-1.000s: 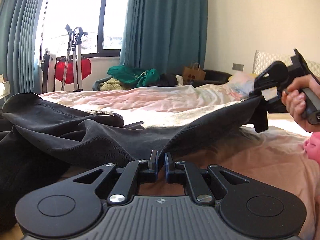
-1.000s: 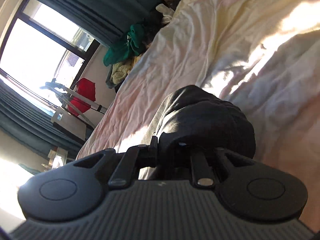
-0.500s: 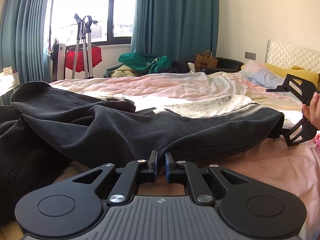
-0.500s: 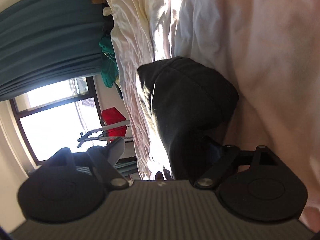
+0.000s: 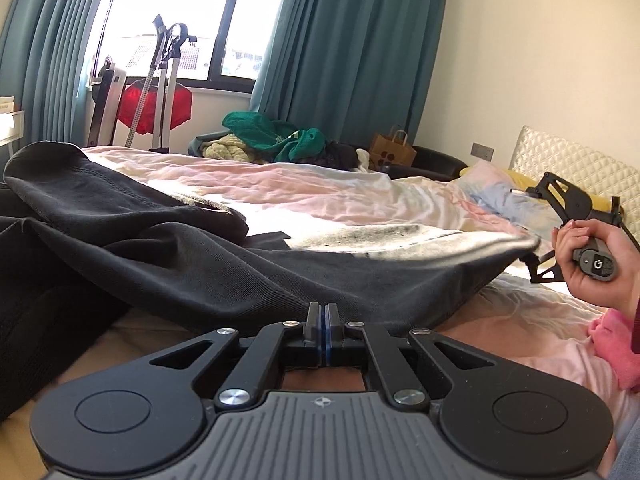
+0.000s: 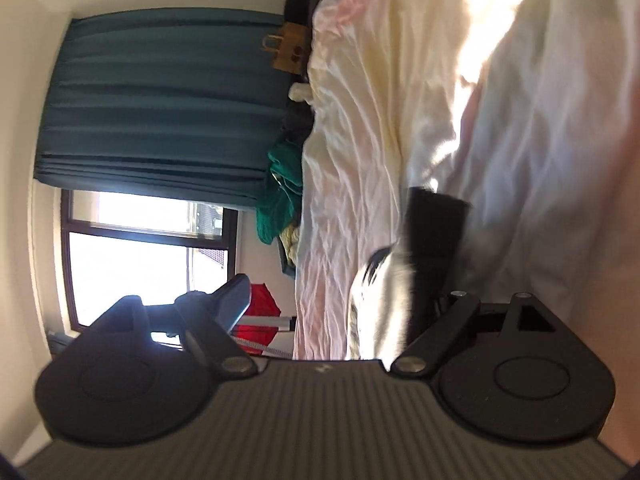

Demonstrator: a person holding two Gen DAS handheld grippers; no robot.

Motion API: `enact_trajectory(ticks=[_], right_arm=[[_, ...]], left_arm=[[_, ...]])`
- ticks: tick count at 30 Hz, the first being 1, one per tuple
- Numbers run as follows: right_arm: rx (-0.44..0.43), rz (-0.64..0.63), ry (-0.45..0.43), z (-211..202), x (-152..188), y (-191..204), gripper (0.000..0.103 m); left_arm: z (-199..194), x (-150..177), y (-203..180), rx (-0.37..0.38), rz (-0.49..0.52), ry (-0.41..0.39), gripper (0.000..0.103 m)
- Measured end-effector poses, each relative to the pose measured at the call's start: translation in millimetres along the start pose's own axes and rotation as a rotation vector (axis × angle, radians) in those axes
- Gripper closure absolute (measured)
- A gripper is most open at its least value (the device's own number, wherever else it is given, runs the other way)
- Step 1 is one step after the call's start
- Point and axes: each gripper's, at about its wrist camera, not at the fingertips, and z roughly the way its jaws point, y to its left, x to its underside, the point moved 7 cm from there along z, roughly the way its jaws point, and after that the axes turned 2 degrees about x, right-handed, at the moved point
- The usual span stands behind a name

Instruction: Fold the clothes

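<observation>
A dark grey garment [image 5: 208, 264] lies spread across the bed, its sunlit right corner [image 5: 516, 242] blurred. In the left wrist view my left gripper [image 5: 322, 314] is shut, pads together, on the garment's near hem. My right gripper [image 5: 525, 236], in a person's hand [image 5: 592, 264], stands open at the garment's far right corner, which sits loose between the spread fingers. The right wrist view is rolled on its side. There the right gripper [image 6: 346, 300] is wide open, with the garment's corner [image 6: 436, 232] just ahead of it, blurred and touched by neither pad.
The bed has a rumpled pink and cream sheet [image 5: 328, 192], pillows [image 5: 504, 196] and a quilted headboard [image 5: 568, 164]. A pink cloth [image 5: 612, 336] lies at the near right. Beyond the bed are a pile of green clothes [image 5: 276, 140], a paper bag [image 5: 392, 148] and a stand [image 5: 164, 80] by the window.
My right gripper has opened and let go of the garment's corner, which dropped from stretched in the air onto the bed. That gripper rolled onto its side. The left gripper stayed shut.
</observation>
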Motion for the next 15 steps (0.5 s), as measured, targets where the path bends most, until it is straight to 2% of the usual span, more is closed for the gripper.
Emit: enact_trajectory(ticks=[2, 4, 6, 10, 13, 15], right_arm=[[-0.026, -0.122, -0.082, -6, -16, 16, 0.017], [-0.027, -0.179, -0.122, -16, -28, 17, 0.017], [0.035, -0.168, -0.100, -16, -31, 2, 0.017], [0.238, -0.178, -0.053, -22, -28, -32, 0.017], [0.308, -0.176, -0.051, -35, -24, -37, 0.017], [0.314, -0.150, -0.019, -45, -14, -34, 0.017]], left_arm=[[2, 1, -5, 0.011, 0.010, 0.005, 0.101], [7, 4, -8, 0.011, 0.018, 0.023, 0.101], [12, 9, -9, 0.007, 0.023, 0.046, 0.101], [22, 15, -7, -0.009, 0.018, 0.079, 0.100], [26, 16, -3, -0.022, -0.002, 0.089, 0.100], [24, 14, 1, -0.032, -0.020, 0.088, 0.100]])
